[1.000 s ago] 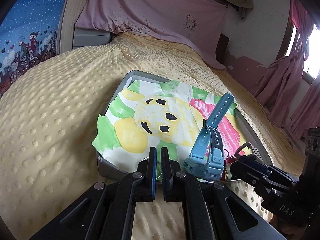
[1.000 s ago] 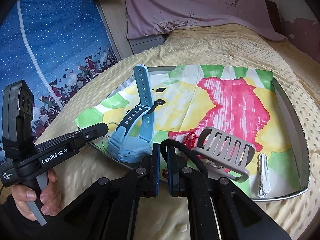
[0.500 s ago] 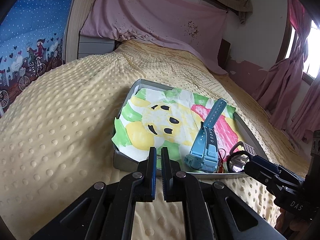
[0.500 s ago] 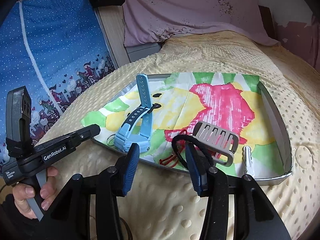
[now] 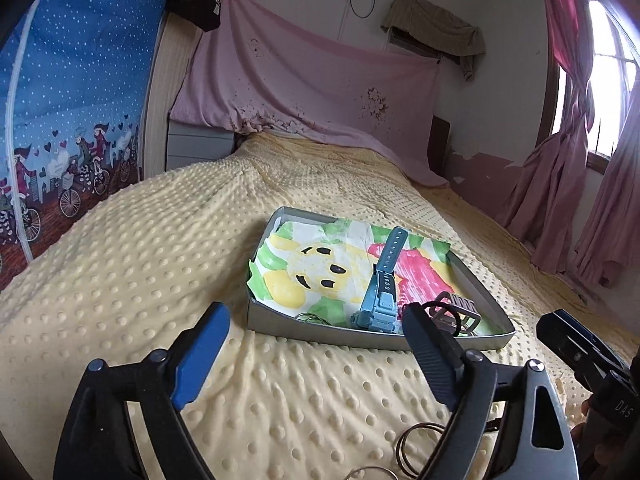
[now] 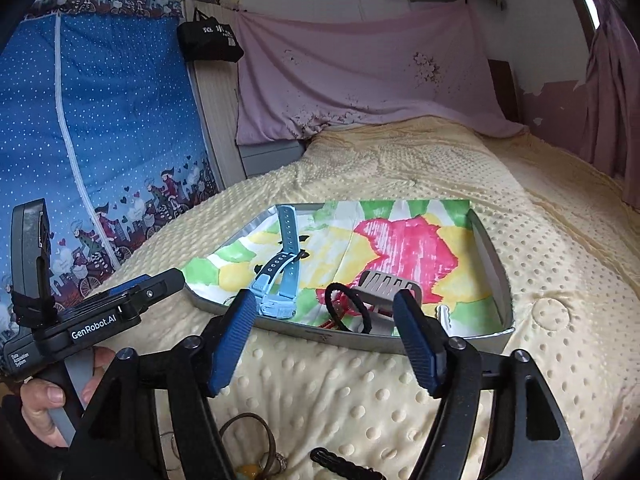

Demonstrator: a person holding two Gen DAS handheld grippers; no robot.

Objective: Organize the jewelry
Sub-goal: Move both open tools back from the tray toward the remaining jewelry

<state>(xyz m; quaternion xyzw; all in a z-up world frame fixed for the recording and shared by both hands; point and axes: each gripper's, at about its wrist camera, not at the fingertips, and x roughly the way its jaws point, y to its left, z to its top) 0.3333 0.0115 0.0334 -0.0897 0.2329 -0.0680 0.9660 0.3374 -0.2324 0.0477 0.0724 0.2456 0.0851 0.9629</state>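
**Both grippers wide open over the bed, jewelry split between tray and blanket**

Both tools sit near the camera, above the yellow dotted blanket. The left gripper has its blue pads spread far apart with nothing between them, and the right gripper is spread wide and empty too.

A little farther out sits the grey metal tray, lined with a coloured-in drawing of yellow and pink cartoon figures. In the tray:

- a light blue watch at the near left, its strap sticking up toward the far side
- a grey hair claw clip just right of it
- a black hair tie looped right against the clip, with a bit of red cord under it
- a small white clip near the right corner
- thin rings at the near left edge, by the watch

Outside the tray, on the blanket at the near edge, lie a few thin bangles. The right wrist view shows them too, beside a black braided band and some small pieces too blurred to name.

A pink sheet hangs on the far wall.
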